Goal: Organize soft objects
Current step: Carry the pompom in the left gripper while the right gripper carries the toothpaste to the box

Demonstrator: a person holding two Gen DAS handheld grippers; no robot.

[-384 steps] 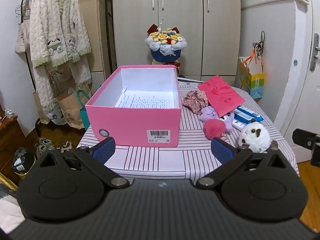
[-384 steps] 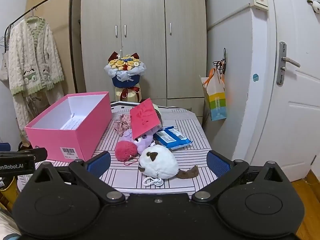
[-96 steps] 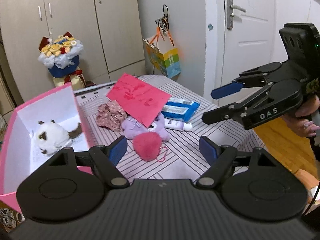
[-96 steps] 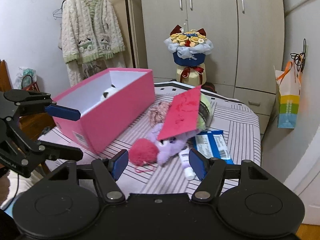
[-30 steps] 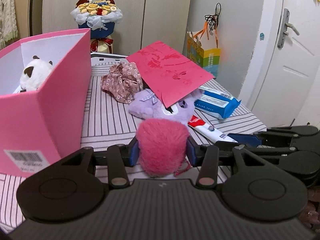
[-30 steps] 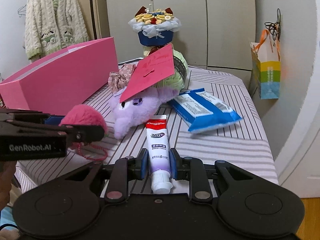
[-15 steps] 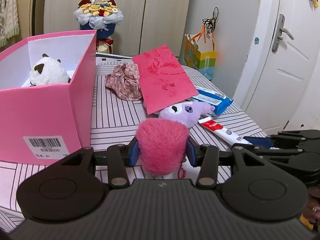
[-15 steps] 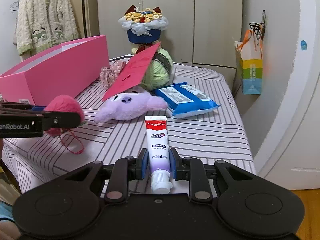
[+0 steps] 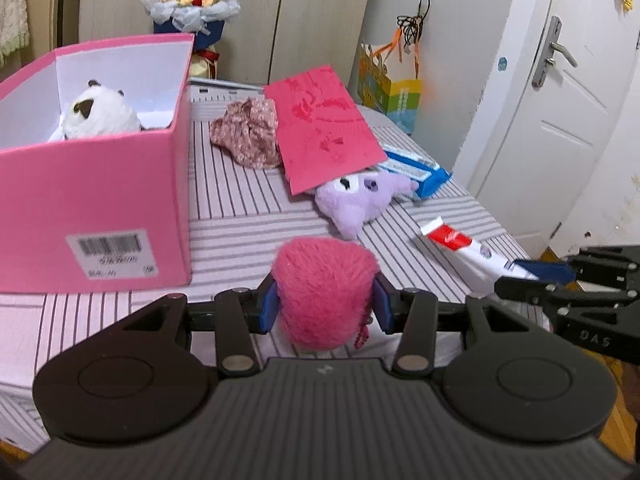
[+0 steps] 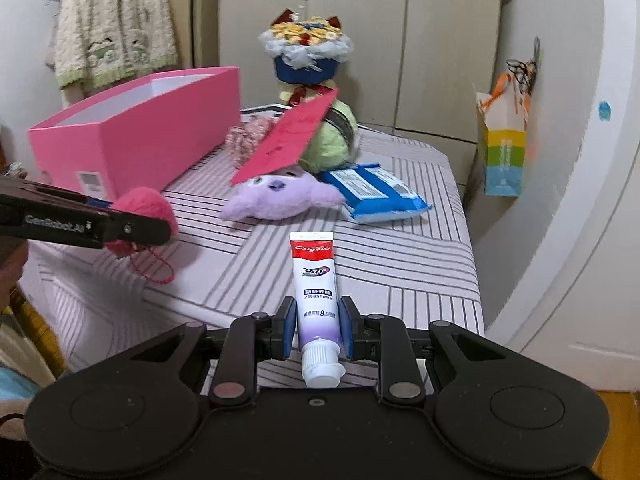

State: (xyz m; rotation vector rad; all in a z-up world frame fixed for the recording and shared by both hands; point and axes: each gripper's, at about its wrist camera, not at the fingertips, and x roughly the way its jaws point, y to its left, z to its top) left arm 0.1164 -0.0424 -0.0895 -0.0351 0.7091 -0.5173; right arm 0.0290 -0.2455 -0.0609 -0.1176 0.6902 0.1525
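Note:
My left gripper (image 9: pixel 323 306) is shut on a fluffy pink pom-pom (image 9: pixel 324 290) and holds it above the striped table (image 9: pixel 240 216), to the right of the pink box (image 9: pixel 100 196). A white plush (image 9: pixel 100 114) lies inside the box. My right gripper (image 10: pixel 317 330) is shut on a toothpaste tube (image 10: pixel 316 280), held above the table's front right edge. The pom-pom also shows in the right wrist view (image 10: pixel 146 210), its string hanging. A purple plush (image 9: pixel 360 198) lies under a red card (image 9: pixel 324 128). A floral fabric piece (image 9: pixel 248 136) lies behind.
A blue wipes pack (image 10: pixel 372 192) and a green yarn ball (image 10: pixel 332 140) lie near the red card (image 10: pixel 288 142). A flower bouquet (image 10: pixel 306 54) stands behind the table. A wardrobe, a colourful paper bag (image 10: pixel 502 148) and a door (image 9: pixel 560 100) surround the table.
Both grippers have risen and pulled back from the table with the pom-pom and the toothpaste tube. The left gripper has drawn nearer the pink box's front corner.

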